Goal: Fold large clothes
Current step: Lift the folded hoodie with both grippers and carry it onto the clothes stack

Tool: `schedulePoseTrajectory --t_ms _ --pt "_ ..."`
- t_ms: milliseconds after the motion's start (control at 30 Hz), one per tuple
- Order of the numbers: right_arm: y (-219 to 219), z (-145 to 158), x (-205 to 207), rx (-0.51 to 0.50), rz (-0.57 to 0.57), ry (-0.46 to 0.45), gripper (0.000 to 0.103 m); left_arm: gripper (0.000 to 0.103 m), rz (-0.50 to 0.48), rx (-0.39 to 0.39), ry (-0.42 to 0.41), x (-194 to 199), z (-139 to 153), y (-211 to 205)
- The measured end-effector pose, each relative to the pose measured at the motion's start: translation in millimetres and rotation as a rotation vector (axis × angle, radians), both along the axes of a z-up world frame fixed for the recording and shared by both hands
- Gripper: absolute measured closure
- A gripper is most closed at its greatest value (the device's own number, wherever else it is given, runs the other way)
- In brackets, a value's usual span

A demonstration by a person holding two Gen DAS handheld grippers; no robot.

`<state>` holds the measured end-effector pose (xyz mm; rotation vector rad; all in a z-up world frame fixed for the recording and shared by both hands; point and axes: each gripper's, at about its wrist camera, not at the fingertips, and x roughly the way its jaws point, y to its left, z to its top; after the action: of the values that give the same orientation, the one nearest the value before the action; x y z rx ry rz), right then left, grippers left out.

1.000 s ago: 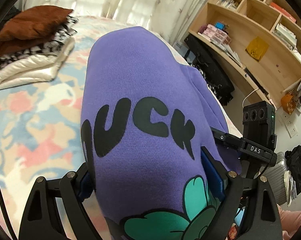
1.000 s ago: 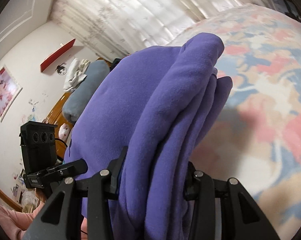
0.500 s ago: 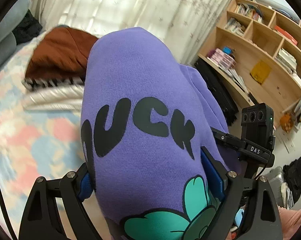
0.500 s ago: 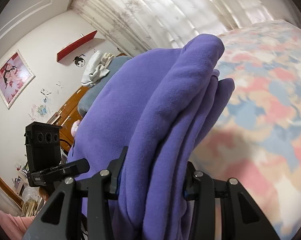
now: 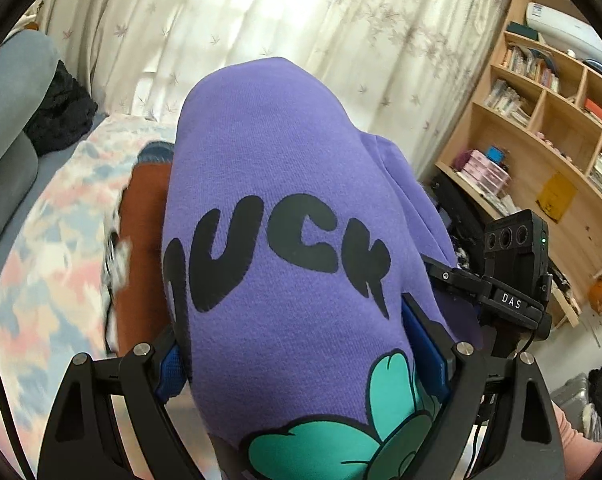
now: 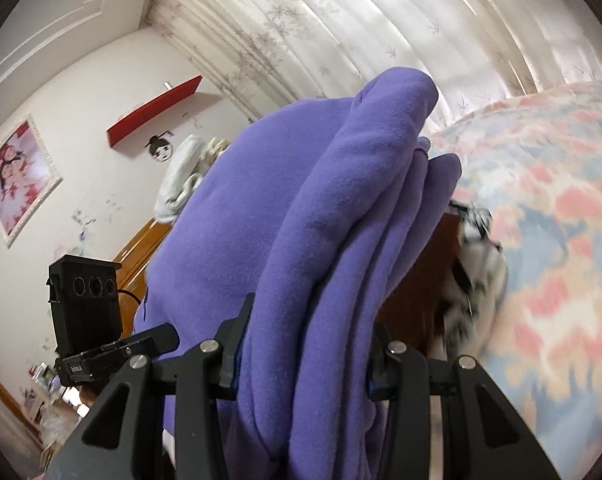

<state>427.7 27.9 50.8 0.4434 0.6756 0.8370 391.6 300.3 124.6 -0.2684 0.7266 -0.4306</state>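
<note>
A folded purple sweatshirt point(image 5: 285, 208) with black letters and a green print fills the left wrist view. My left gripper point(image 5: 301, 352) is shut on its near edge. In the right wrist view the same purple sweatshirt point(image 6: 341, 232) shows as a thick stack of folds, and my right gripper point(image 6: 305, 344) is shut on it. The bundle is held up above the bed. A stack of folded clothes topped by a brown garment point(image 5: 145, 216) lies just beyond it, also in the right wrist view point(image 6: 421, 280).
The bed has a pink and blue patterned cover point(image 5: 41, 248). White curtains point(image 5: 261, 20) hang behind. A wooden bookshelf point(image 5: 549, 140) stands at the right. A grey pillow point(image 5: 9, 140) lies at the left.
Both grippers have carried the sweatshirt toward the stack of folded clothes, which is now close behind and partly hidden by it. The views have tilted up toward the curtains.
</note>
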Motion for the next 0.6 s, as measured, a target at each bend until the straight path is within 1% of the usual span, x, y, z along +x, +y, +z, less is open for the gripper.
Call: schedulePoseTrajectory --t_ms 100,167,200,267,300,333,400,433,467,600 --pt "21.2 -11.5 44.1 0.005 -0.022 0.01 0.061 0.014 0.006 0.007 0.025 49.6 -12.4 19.0" --pt "32.4 -23.7 65.6 0.0 -0.037 0.02 0.061 0.014 0.008 0.012 0.056 78.2 -29.6 30.8" --pt "37.3 -34.8 77.5 -0.001 -0.041 0.043 0.061 0.013 0.008 0.017 0.093 94.7 -44.0 38.2" --pt "48.4 -62.9 99.7 -0.017 -0.04 0.106 0.061 0.01 0.017 0.01 0.159 110.6 -70.1 47.4" --pt "51.3 -76.6 105.7 -0.022 -0.042 0.137 0.061 0.009 0.019 0.004 0.173 116.4 -80.8 51.5" --pt "52.9 -84.9 109.2 -0.025 -0.049 0.15 0.059 0.007 0.019 -0.001 0.158 118.7 -87.8 55.5" --pt "52.1 -99.8 112.2 -0.008 -0.047 0.168 0.052 0.006 0.007 -0.014 0.119 118.1 -92.5 60.0" --pt "51.3 -101.8 112.9 0.0 -0.048 0.173 0.047 0.006 0.003 -0.014 0.112 116.7 -93.4 60.3" --pt "50.6 -101.9 113.4 0.004 -0.046 0.172 0.046 0.005 0.002 -0.019 0.11 117.0 -94.5 61.9" --pt "49.7 -92.0 109.2 -0.055 -0.04 0.15 0.037 0.003 0.025 -0.028 0.107 111.4 -92.7 65.9"
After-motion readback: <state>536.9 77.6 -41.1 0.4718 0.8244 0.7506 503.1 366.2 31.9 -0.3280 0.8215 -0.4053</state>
